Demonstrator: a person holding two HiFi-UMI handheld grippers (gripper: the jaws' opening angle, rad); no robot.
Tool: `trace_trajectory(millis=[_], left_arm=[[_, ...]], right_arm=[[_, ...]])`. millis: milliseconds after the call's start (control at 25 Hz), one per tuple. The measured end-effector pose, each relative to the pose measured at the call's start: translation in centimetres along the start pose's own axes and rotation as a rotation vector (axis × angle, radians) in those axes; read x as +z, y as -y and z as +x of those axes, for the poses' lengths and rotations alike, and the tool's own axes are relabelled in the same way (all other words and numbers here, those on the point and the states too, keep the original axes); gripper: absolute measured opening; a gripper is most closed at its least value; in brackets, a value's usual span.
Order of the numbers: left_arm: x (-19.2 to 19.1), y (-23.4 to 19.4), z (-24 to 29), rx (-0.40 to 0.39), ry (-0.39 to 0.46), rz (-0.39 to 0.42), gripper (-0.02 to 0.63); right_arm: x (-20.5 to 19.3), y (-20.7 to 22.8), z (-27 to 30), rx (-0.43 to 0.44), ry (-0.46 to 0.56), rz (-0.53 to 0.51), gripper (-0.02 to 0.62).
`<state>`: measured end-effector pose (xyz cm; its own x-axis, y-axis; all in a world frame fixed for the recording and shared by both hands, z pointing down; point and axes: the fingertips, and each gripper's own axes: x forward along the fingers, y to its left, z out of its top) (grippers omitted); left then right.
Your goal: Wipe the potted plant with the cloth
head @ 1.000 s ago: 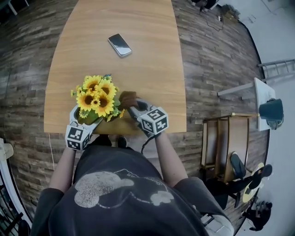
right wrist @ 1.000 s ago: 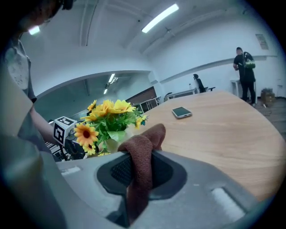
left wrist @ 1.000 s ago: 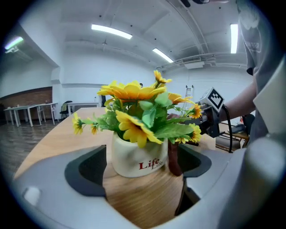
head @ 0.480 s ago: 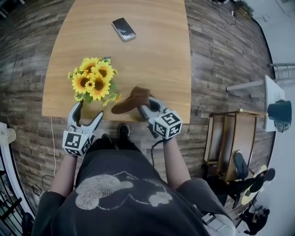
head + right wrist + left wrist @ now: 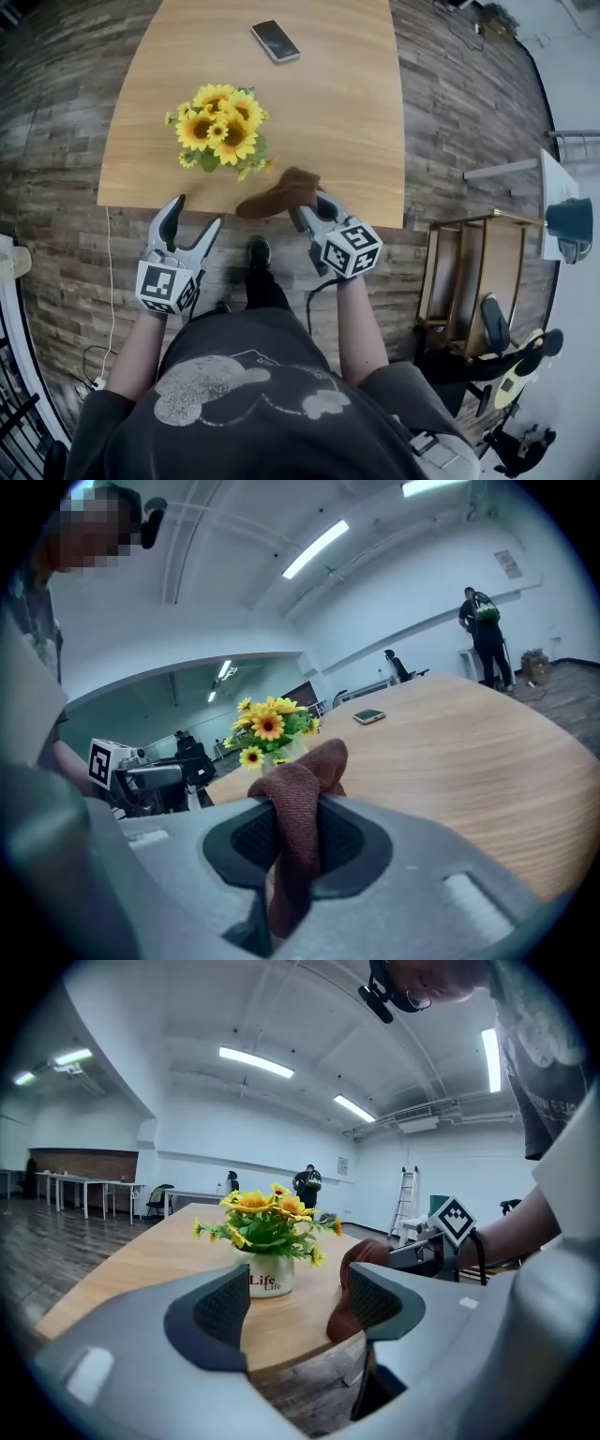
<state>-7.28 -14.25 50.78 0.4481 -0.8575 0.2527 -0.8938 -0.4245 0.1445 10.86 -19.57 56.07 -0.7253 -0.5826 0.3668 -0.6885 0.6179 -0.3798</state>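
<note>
The potted plant [image 5: 220,131], yellow sunflowers in a white pot [image 5: 270,1274], stands on the wooden table [image 5: 328,112] near its front edge. My right gripper [image 5: 314,211] is shut on a brown cloth [image 5: 281,195] at the table's front edge, right of the plant and apart from it. The cloth [image 5: 298,808] is pinched between the pads and bunches up above them. My left gripper [image 5: 195,216] hangs off the table over the floor, in front of the plant. Its jaws have just been closing, still stand apart, and nothing is between them [image 5: 298,1302].
A phone [image 5: 275,41] lies at the far end of the table. Wood-plank floor surrounds the table. A wooden stand [image 5: 459,281] and a white side table [image 5: 553,197] are to the right. People stand far off in the room [image 5: 307,1185].
Both grippers have drawn back toward the person. The left one has left the pot and come off the table, jaws narrower. The right one has carried the cloth away from the flowers.
</note>
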Motion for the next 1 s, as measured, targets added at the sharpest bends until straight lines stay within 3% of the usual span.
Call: trace_trajectory(millis=[240,560,800,1000], left_arm=[[-0.7,-0.1,-6.4,-0.007,0.024,-0.003,0.296],[-1.2,-0.4,-13.4,-0.009,0.086,-0.025,0.161],[-3.1,2.6,-17.9,-0.123,0.083,-0.083,0.118],[-3.7,4.0,-20.9,-0.133,0.086,-0.068,0.055]], right_arm=[[-1.9,-5.1,-1.7,-0.052,0.057,0.043,0.049],[-4.9,-12.7,-5.2,-0.073,0.077,0.000,0.049],[-8.7,-18.9,-9.8,-0.078,0.049,-0.011,0.049],[-9.3,-21.3,-13.5,-0.129,0.096,-0.005,0.049]])
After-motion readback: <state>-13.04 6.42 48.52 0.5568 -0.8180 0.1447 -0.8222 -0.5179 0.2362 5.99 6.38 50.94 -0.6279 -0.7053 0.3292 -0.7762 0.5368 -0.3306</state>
